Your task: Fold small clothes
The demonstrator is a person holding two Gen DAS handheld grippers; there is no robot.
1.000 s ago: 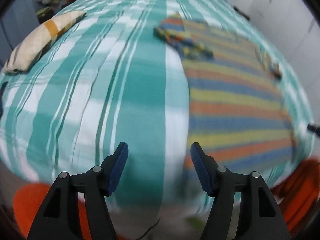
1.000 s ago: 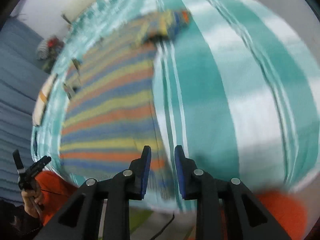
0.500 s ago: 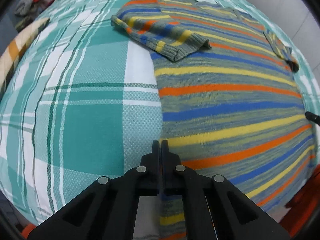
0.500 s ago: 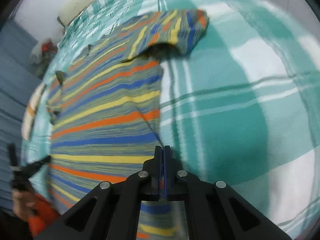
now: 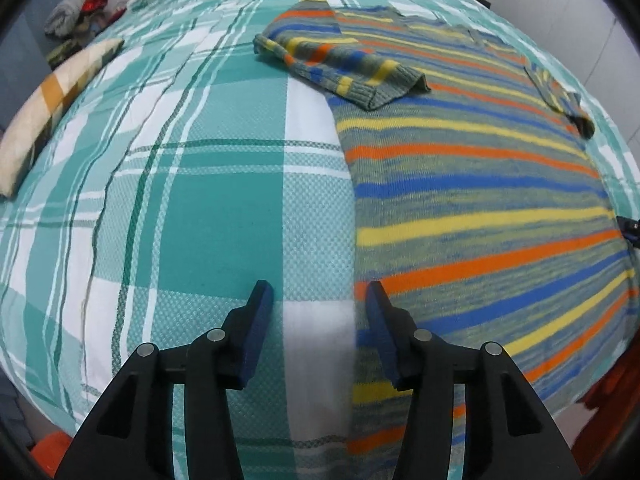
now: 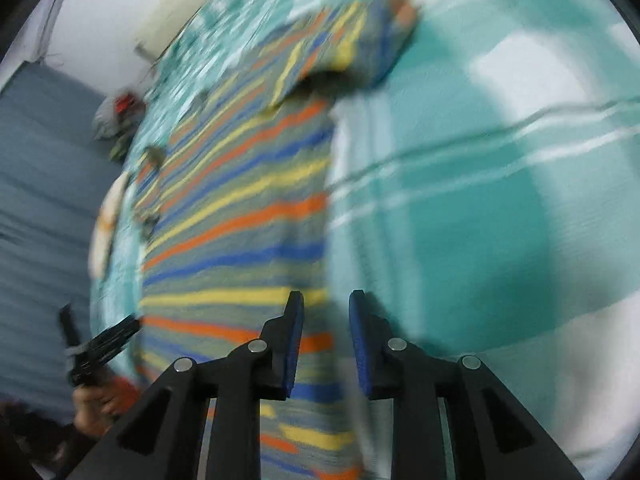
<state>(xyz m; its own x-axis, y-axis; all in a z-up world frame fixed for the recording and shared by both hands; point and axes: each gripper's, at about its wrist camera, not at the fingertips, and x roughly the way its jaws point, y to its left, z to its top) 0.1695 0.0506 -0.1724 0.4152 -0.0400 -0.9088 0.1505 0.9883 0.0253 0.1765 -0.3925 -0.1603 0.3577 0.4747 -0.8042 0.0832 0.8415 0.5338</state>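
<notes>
Sweater [image 5: 472, 200] flat on bedspread [image 5: 180, 200] | both hand-held grippers gaping, empty

Even soft light; right view motion-blurred, fisheye-warped edges.

Sweater [image 5: 472, 184]: knit cloth, ribbed cuffs, matt. Bedsheet [image 5: 208, 216]: woven cloth w/ waffle texture. Left gripper [image 5: 320, 300]: matt black plastic, shiny metal pins.
</notes>
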